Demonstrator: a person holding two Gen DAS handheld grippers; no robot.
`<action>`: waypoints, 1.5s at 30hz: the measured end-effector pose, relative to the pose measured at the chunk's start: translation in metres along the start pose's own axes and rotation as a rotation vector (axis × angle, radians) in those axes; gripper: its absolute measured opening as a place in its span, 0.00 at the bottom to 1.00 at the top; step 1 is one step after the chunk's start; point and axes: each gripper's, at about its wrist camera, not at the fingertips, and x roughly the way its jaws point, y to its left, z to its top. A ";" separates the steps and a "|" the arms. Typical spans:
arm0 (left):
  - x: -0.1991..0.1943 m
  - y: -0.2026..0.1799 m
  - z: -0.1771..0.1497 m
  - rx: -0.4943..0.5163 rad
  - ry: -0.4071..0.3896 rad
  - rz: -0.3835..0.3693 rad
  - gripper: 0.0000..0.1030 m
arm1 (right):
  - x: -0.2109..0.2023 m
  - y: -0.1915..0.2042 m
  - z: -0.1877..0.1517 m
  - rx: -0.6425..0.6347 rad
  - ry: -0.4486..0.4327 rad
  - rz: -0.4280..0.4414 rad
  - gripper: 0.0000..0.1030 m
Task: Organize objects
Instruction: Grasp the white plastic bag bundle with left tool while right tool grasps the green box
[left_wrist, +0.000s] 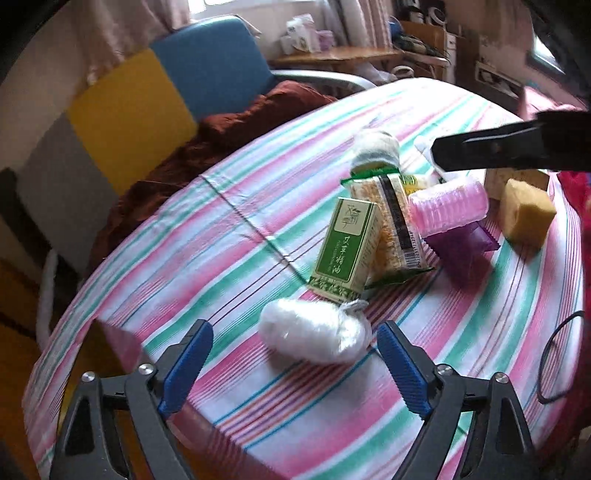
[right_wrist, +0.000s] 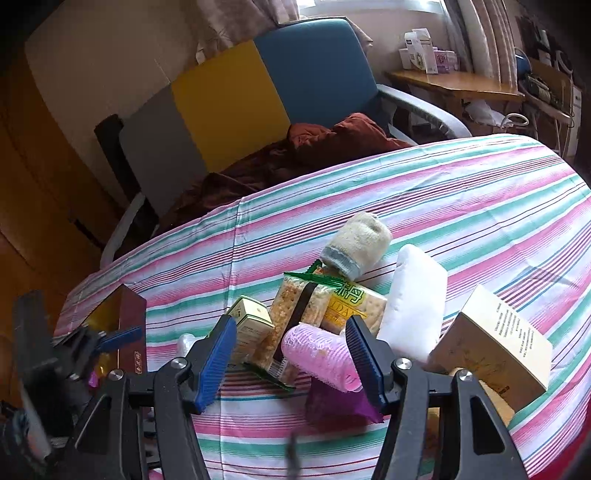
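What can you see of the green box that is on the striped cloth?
The green box is a small carton, seemingly cardboard, closed, with a pale panel on top, white characters down its green face and a leafy band at its foot. It stands tilted on the striped cloth, leaning against the cracker packet. The white bundle lies just in front of it.

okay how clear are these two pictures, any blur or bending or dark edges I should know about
Left wrist view: fisheye bends the striped tablecloth into a curve, corners go black, the right gripper entering at upper right is smeared by motion, the green box stays readable. Right wrist view: same curving and dark corners, window light washes out the top, and the pink roller between the open fingers looks soft.
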 end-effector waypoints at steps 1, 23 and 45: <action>0.005 0.001 0.002 0.003 0.012 -0.004 0.88 | 0.001 0.000 0.000 -0.001 0.004 0.002 0.61; -0.064 0.038 -0.046 -0.215 -0.137 -0.159 0.57 | 0.044 0.055 -0.018 -0.221 0.168 -0.035 0.70; -0.120 0.090 -0.156 -0.520 -0.188 -0.159 0.59 | 0.127 0.099 -0.012 -0.222 0.241 -0.191 0.39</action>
